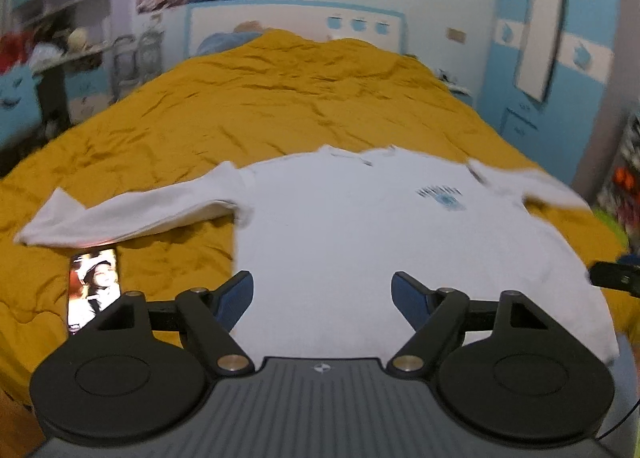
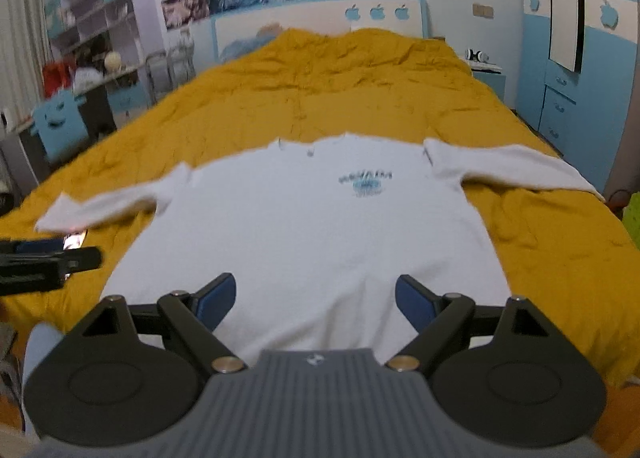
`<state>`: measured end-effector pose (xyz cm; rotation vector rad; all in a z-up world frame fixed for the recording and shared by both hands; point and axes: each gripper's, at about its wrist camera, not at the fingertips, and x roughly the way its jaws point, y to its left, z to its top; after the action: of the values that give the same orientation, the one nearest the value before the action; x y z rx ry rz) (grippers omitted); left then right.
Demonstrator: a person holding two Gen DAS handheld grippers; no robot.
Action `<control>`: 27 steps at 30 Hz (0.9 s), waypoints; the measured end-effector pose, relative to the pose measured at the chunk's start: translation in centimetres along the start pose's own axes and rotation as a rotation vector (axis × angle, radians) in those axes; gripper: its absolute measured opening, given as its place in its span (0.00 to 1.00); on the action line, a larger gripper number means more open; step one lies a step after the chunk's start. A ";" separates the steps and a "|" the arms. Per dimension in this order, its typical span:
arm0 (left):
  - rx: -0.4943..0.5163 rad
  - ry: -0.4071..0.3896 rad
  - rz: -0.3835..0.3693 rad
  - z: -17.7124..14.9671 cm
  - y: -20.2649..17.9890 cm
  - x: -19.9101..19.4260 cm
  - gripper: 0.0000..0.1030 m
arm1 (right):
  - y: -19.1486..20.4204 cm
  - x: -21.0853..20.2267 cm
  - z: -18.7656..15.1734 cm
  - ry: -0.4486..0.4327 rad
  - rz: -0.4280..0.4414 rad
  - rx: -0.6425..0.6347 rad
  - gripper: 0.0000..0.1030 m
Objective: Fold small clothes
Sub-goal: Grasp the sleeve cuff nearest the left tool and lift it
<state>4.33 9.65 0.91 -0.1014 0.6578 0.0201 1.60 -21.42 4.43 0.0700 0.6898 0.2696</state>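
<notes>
A white long-sleeved shirt [image 1: 360,218] with a small blue chest print lies flat, face up, on the mustard bed cover [image 1: 260,106], both sleeves spread out sideways. It also shows in the right wrist view [image 2: 304,226]. My left gripper [image 1: 322,290] is open and empty above the shirt's hem on the left side. My right gripper [image 2: 316,294] is open and empty above the hem's middle. The left gripper's tip [image 2: 80,258] shows at the left edge of the right wrist view; the right gripper's tip [image 1: 612,278] shows at the right edge of the left wrist view.
A phone [image 1: 94,290] with a lit screen lies on the bed below the shirt's left sleeve. A headboard [image 2: 320,18] stands at the far end, shelves [image 2: 92,30] to the left, a blue wardrobe [image 2: 580,58] to the right. The bed cover [image 2: 320,90] stretches beyond the shirt.
</notes>
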 end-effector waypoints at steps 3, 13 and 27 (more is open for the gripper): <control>-0.042 -0.032 0.024 2.0 4.0 1.2 0.90 | -1.4 1.7 1.8 -0.029 -0.023 0.013 0.80; -0.138 -0.043 0.294 7.0 18.7 5.8 0.91 | -6.0 10.0 7.2 -0.031 -0.092 0.014 0.80; -0.562 -0.037 0.435 4.7 35.6 9.4 0.92 | -6.8 20.8 9.9 0.166 -0.083 0.130 0.80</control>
<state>12.84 45.43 -4.24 -0.4961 0.6128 0.6267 24.73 -22.15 -1.86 0.1439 0.8727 0.1519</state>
